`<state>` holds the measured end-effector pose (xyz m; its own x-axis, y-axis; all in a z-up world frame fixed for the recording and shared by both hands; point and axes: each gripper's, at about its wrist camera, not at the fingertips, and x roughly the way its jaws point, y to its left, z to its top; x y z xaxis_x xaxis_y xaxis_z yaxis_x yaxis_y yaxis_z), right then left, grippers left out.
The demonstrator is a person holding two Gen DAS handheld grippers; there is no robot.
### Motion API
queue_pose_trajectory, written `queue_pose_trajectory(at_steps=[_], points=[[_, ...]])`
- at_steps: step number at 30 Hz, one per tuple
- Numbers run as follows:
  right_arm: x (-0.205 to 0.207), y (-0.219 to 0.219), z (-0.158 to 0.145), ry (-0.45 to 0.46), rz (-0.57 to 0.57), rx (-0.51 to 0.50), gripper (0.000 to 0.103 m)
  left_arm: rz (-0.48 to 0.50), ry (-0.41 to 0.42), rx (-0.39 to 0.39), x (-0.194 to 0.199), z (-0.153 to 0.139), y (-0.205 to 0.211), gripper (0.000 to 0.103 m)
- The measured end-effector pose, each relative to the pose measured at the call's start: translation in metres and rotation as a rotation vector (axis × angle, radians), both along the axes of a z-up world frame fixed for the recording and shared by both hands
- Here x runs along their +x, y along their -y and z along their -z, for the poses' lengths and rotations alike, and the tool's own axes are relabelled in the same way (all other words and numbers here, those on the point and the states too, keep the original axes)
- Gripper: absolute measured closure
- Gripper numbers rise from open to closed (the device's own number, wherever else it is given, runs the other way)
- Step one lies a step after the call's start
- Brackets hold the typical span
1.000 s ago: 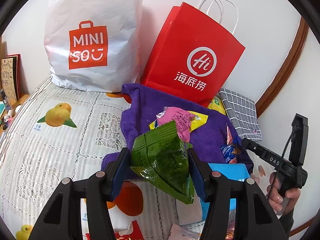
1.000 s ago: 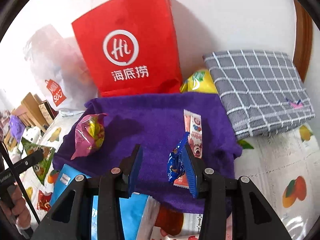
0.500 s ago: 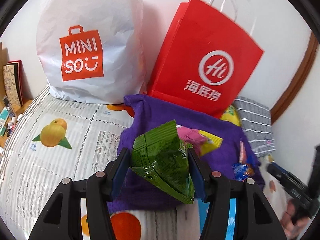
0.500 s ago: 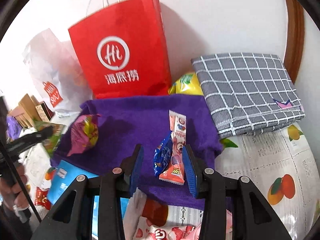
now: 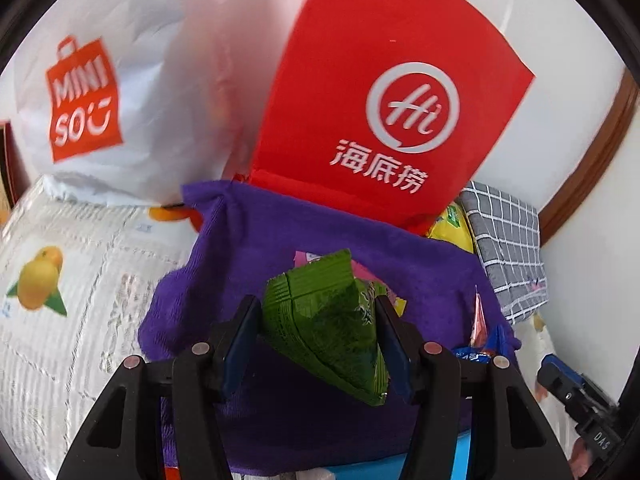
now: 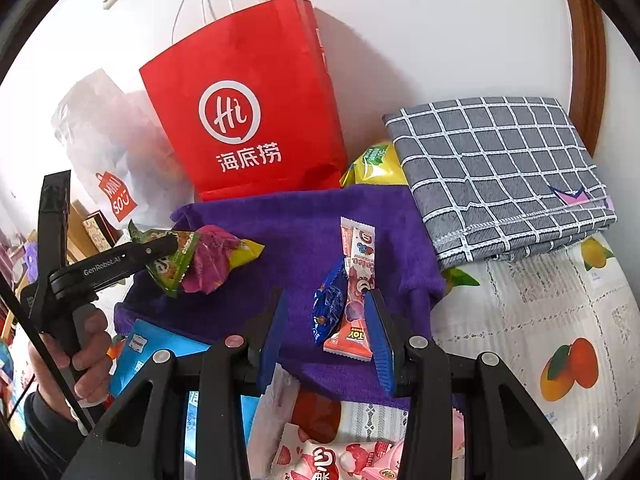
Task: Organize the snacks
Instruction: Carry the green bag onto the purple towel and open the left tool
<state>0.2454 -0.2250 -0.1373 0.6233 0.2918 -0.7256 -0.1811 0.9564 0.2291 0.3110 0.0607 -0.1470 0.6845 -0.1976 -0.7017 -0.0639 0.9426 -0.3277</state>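
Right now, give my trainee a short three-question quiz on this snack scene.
1. True or false: the left tool holds a green snack packet.
2. What lies between the open right tool's fingers? A) blue wrapper and pink-white packet B) yellow bag C) red paper bag
3. Fill in: those packets rest on a ____ towel.

Key: 1 true; 2 A; 3 purple.

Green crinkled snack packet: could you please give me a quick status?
Left gripper shut on green crinkled snack packet, over purple towel. Right gripper open, empty. Pink-and-yellow snack bag just beyond.
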Motion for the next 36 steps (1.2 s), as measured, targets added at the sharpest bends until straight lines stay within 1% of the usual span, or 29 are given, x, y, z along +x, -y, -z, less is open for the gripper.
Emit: queue_pose_trajectory(at_steps=[3, 5, 8, 10, 12, 15, 18, 20, 21, 24, 27, 30, 36], points=[[0.001, 0.001, 0.002, -0.01, -0.001, 0.005, 0.062, 0.022, -0.019, 0.011, 0.001, -0.001, -0.001, 0.046], [0.001, 0.0, 0.001, -0.009, -0.005, 0.006, 0.062, 0.036, -0.03, 0.001, 0.002, 0.0, -0.004, 0.044], [0.0, -0.002, 0.001, -0.004, -0.013, -0.001, 0.062, 0.03, -0.048, -0.026, 0.003, 0.003, -0.013, 0.038], [-0.001, -0.004, 0.001, -0.002, -0.019, -0.003, 0.062, 0.032, -0.07, -0.053, 0.004, 0.006, -0.019, 0.029], [0.0, -0.005, 0.002, -0.004, -0.022, -0.009, 0.062, 0.039, -0.092, -0.071, 0.005, 0.009, -0.023, 0.025], [0.0, -0.006, 0.003, -0.009, -0.025, -0.012, 0.062, 0.042, -0.116, -0.062, 0.005, 0.012, -0.024, 0.017], [0.0, -0.004, 0.002, -0.007, -0.022, -0.012, 0.062, 0.024, -0.11, -0.012, 0.002, 0.008, -0.027, 0.017], [0.0, -0.003, 0.001, -0.006, -0.019, -0.005, 0.062, 0.028, -0.113, -0.014, 0.0, 0.006, -0.028, 0.017], [0.0, -0.002, 0.001, -0.004, -0.016, -0.003, 0.062, 0.023, -0.113, -0.002, -0.001, 0.005, -0.028, 0.017], [0.0, 0.0, 0.0, -0.003, -0.01, 0.0, 0.062, 0.016, -0.08, 0.045, -0.01, -0.002, -0.027, 0.016], [-0.001, 0.0, 0.0, -0.003, -0.007, 0.001, 0.062, 0.02, -0.072, 0.069, -0.016, -0.007, -0.026, 0.016], [-0.002, 0.0, -0.002, 0.002, -0.008, -0.006, 0.062, 0.03, -0.066, 0.061, -0.023, -0.009, -0.026, 0.016], [-0.009, 0.004, -0.008, 0.02, -0.017, -0.011, 0.062, 0.037, -0.034, 0.034, -0.053, -0.012, -0.032, 0.016]])
